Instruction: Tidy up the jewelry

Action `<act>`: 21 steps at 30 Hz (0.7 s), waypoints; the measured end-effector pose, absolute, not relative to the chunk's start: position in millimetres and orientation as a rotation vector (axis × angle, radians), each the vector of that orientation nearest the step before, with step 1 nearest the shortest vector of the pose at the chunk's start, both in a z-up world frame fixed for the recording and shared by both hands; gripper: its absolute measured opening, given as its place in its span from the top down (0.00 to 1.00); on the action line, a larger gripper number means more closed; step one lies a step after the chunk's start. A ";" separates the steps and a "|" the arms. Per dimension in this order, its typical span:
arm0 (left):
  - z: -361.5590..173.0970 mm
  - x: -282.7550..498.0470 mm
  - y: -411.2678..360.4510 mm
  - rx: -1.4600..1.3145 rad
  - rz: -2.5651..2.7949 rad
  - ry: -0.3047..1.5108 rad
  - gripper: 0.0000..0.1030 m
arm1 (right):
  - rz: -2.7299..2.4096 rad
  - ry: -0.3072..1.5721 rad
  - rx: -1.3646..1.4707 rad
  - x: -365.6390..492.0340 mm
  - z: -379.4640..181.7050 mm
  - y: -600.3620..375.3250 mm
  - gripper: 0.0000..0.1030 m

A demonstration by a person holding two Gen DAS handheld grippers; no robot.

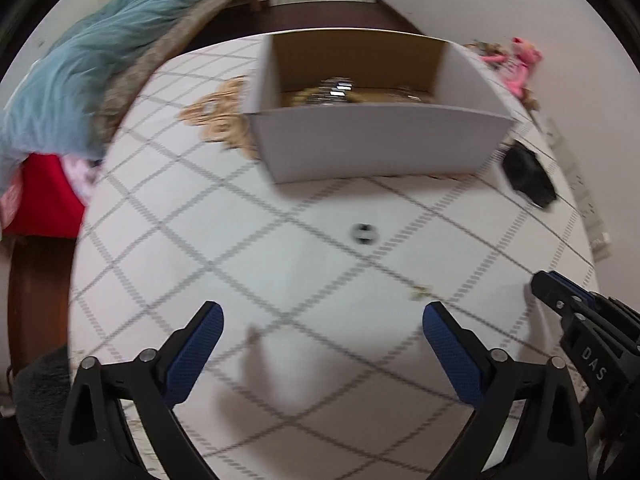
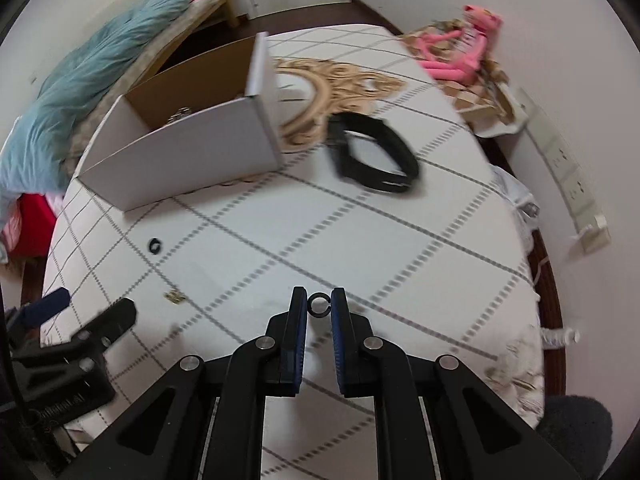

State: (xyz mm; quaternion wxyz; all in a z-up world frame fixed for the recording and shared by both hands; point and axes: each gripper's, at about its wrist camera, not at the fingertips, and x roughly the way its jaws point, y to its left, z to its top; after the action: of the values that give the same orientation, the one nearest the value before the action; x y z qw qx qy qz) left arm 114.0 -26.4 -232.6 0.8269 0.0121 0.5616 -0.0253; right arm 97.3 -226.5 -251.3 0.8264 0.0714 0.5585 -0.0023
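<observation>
My right gripper [image 2: 319, 306] is shut on a small black ring [image 2: 319, 305], held between its fingertips above the table. My left gripper [image 1: 322, 320] is open and empty, low over the table. A second dark ring [image 1: 363, 234] lies on the cloth ahead of it; it also shows in the right wrist view [image 2: 155, 245]. A small gold piece [image 1: 419, 291] lies near the left gripper's right finger, and shows in the right wrist view [image 2: 174, 295]. The white cardboard box [image 1: 384, 144] holds several metallic pieces [image 1: 336, 88]; it also shows in the right wrist view [image 2: 188, 152].
The round table [image 2: 360, 240] has a white checked cloth. A black band [image 2: 372, 156] lies right of the box, over a gold ornate mirror frame [image 2: 340, 80]. A pink plush toy [image 2: 464, 48] sits at the far right edge. A blue blanket [image 1: 92, 68] lies off the table at left.
</observation>
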 end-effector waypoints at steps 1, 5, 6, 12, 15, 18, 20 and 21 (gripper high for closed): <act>-234.7 113.5 -35.0 0.037 -0.070 1.190 0.19 | -0.014 1.186 0.160 95.9 -252.3 -231.8 0.88; -244.9 113.9 -58.5 0.071 -0.112 1.198 0.45 | -0.035 1.184 0.180 92.2 -253.8 -243.6 0.88; -245.6 114.0 -60.4 0.076 -0.116 1.196 0.53 | -0.036 1.184 0.187 91.7 -253.6 -245.4 0.88; -247.5 116.8 -68.6 0.089 -0.136 1.166 0.79 | -0.033 1.171 0.202 92.6 -252.2 -248.8 0.88; -246.7 122.8 -68.5 0.084 -0.133 1.162 0.80 | -0.032 1.170 0.207 92.9 -252.6 -250.1 0.88; -248.8 125.1 -69.3 0.075 -0.143 1.157 0.90 | -0.035 1.170 0.216 92.7 -252.4 -252.6 0.88; -249.3 123.6 -71.9 0.072 -0.156 1.155 0.94 | -0.040 1.166 0.220 92.6 -251.9 -253.9 0.88; -249.8 122.9 -72.9 0.072 -0.165 1.153 0.94 | -0.042 1.165 0.221 92.4 -251.5 -254.3 0.88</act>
State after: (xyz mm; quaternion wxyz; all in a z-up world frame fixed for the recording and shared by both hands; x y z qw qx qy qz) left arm 122.9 -72.9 -249.8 0.8344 0.0340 0.5445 -0.0779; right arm 92.4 -254.3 -251.5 0.8291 0.1044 0.5489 -0.0196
